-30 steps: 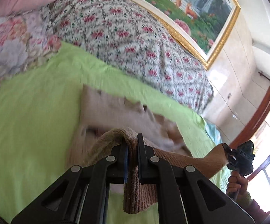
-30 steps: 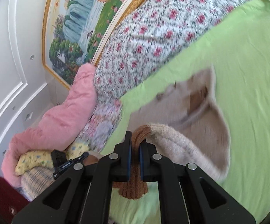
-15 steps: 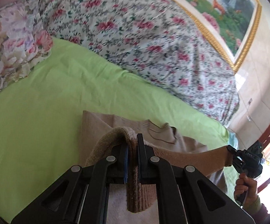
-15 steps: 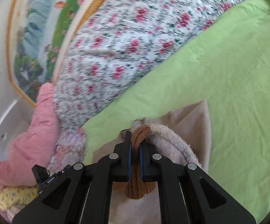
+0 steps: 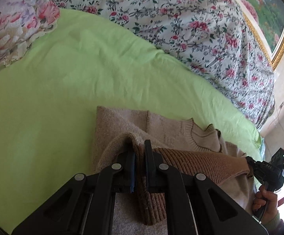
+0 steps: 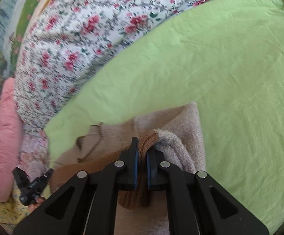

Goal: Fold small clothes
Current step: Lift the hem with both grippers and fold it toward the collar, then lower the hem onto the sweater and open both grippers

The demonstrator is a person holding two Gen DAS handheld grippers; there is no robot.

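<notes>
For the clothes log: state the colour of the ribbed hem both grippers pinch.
Warm brown ribbed hem, on a beige knit; clearest in the left wrist view.

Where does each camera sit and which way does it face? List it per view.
Left wrist: on the left gripper, looking down at the beige knitted sweater on the green bedsheet; the right hand shows.
Right wrist: on the right gripper, same aim; left gripper at lower left.
Shared: sweater, sheet, floral quilt.
</notes>
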